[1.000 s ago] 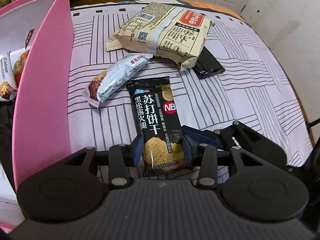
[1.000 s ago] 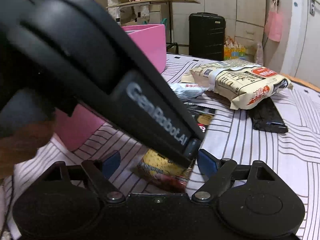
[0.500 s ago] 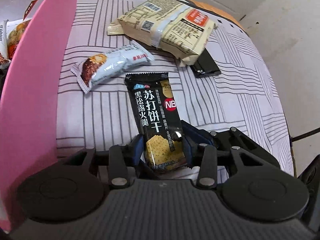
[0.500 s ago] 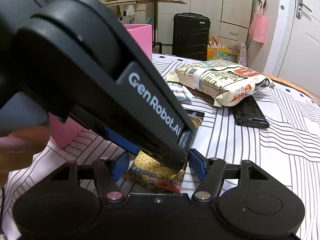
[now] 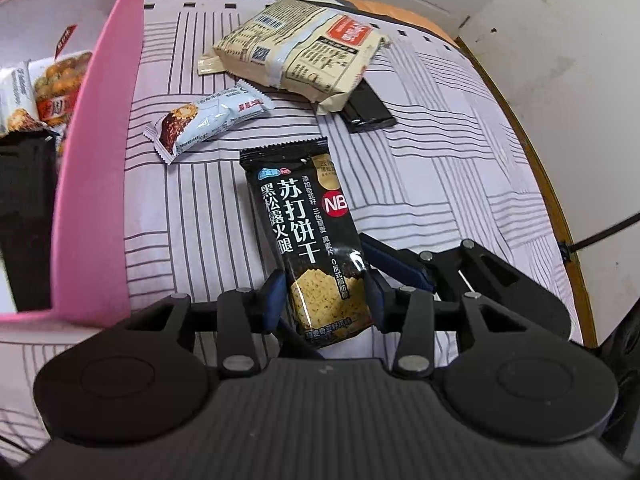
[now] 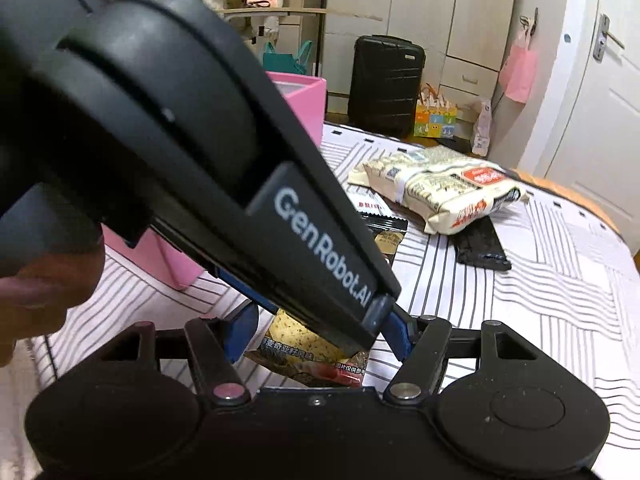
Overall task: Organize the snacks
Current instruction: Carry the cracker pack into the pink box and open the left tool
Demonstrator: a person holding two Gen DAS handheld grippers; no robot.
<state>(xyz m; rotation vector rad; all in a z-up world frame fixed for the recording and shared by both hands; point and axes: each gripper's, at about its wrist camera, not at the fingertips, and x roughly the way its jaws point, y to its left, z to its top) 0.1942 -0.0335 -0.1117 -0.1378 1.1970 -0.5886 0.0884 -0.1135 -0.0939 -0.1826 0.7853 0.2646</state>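
Observation:
A black soda-cracker packet [image 5: 308, 232] hangs tilted above the striped cloth, its lower end pinched across its width by my left gripper [image 5: 324, 292], which is shut on it. My right gripper [image 6: 318, 336] comes in from the right and its blue fingers [image 5: 392, 264] straddle the same end. In the right wrist view the packet's end [image 6: 304, 348] sits between the right pads, which seem to press on it and on the left gripper's finger [image 6: 320, 248]. That finger hides most of the packet there.
A pink box [image 5: 100, 160] with several snacks [image 5: 52, 88] stands at the left. On the cloth lie a beige noodle pack [image 5: 304, 52], a light-blue bar [image 5: 208, 116] and a flat black packet [image 5: 368, 112]. The table edge [image 5: 540, 184] curves at right. A hand [image 6: 40, 288] shows at left.
The right jaws narrowed around the packet's lower end, then held. Both grippers rose together, and the packet came up off the cloth.

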